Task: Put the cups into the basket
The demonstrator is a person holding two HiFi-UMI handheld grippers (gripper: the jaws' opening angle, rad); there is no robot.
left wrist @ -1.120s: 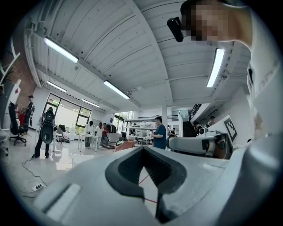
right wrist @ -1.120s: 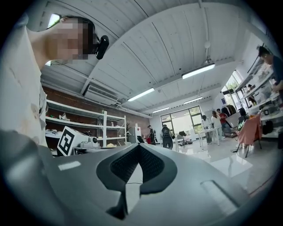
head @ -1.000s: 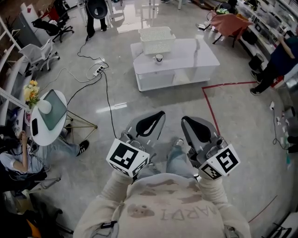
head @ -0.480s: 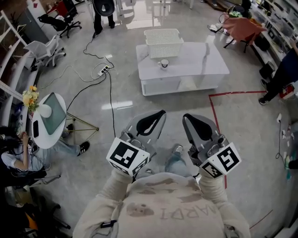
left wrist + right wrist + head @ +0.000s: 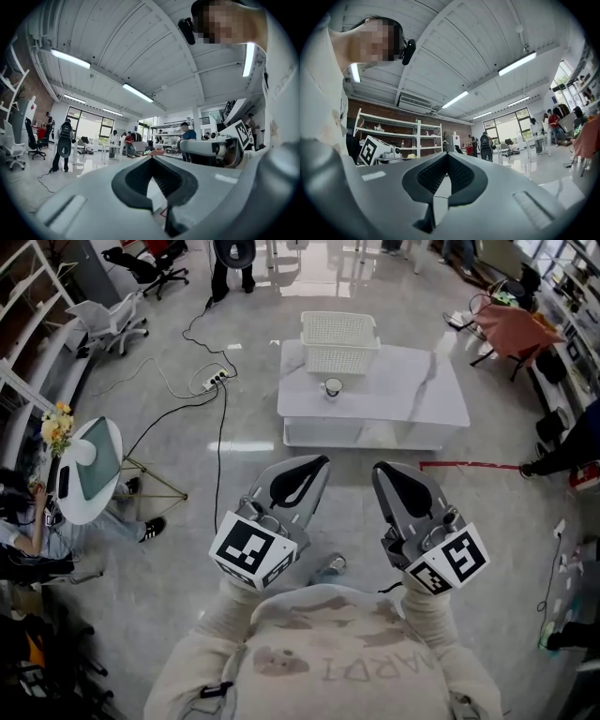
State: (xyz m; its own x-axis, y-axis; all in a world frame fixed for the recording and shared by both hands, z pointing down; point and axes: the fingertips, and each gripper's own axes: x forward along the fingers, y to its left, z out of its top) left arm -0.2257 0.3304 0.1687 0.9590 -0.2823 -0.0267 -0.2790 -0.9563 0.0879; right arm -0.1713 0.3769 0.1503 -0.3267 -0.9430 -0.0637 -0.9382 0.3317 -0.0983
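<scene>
The low white tabletop (image 5: 412, 395) sits slightly lower in the head view than before. A small white cup (image 5: 332, 386) stands near its far edge, just before the white lattice basket (image 5: 339, 341). The left gripper (image 5: 312, 465) and the right gripper (image 5: 388, 471) each have their fingers pressed together with nothing between them.

On the white table (image 5: 403, 399), the cup (image 5: 332, 386) just beside the basket (image 5: 339, 338) is too small to show its contents, and the basket's inside cannot be made out. Right of the table, a person in dark blue (image 5: 574, 442) is cut off by the picture's edge. Beyond the table, a standing person (image 5: 234, 257) is cropped at the top. The hands holding the left gripper (image 5: 314, 465) and right gripper (image 5: 389, 470) are hidden under the marker cubes.
</scene>
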